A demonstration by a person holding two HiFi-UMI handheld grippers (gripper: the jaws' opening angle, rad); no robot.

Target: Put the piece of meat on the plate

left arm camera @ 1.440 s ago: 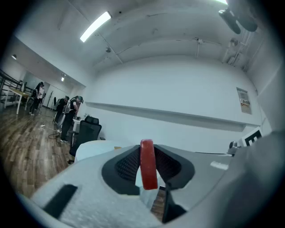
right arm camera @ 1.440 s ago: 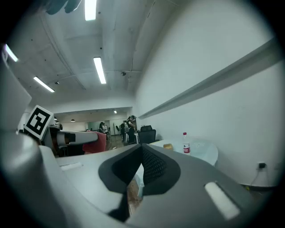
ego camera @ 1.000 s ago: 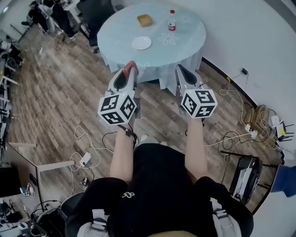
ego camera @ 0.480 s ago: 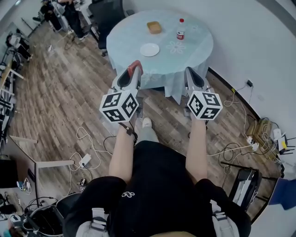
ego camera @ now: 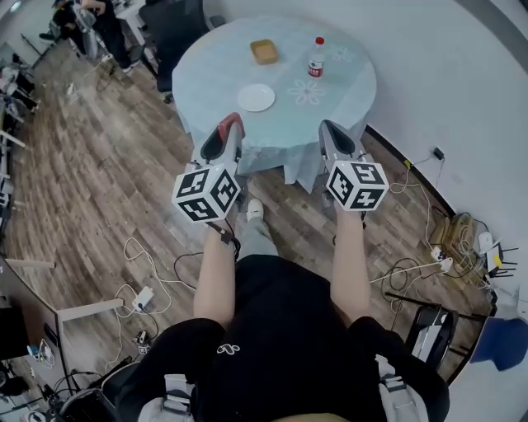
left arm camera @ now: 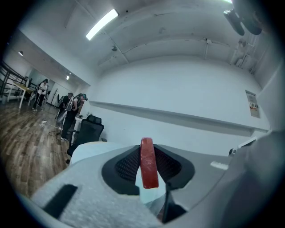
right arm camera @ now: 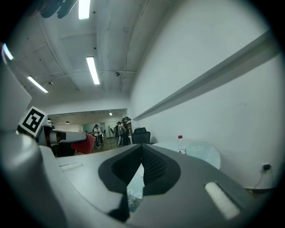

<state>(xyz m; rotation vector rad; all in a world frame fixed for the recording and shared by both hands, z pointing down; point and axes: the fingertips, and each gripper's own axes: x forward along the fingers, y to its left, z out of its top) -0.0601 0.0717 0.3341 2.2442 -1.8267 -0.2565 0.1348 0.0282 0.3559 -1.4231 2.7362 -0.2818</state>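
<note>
A red piece of meat (left arm camera: 149,162) stands on edge between the pads of my left gripper (left arm camera: 149,153), which is shut on it. From the head view the meat (ego camera: 233,124) pokes out of the left gripper (ego camera: 231,132) just short of the round table's near edge. The white plate (ego camera: 256,97) lies bare on the pale blue tablecloth (ego camera: 330,99), a little beyond that gripper. My right gripper (ego camera: 329,130) is level beside it, shut with nothing in it (right arm camera: 141,153). The right gripper view also catches the meat (right arm camera: 85,143) off to its left.
A brown tray (ego camera: 264,51) and a red-capped bottle (ego camera: 316,58) stand at the table's far side. Black office chairs (ego camera: 177,25) sit behind the table on the left. Cables and power strips (ego camera: 144,295) lie on the wooden floor. People stand far off at the left (left arm camera: 71,111).
Both grippers have moved forward toward the table, the meat still held in the left one. A foot has stepped forward beneath them.
</note>
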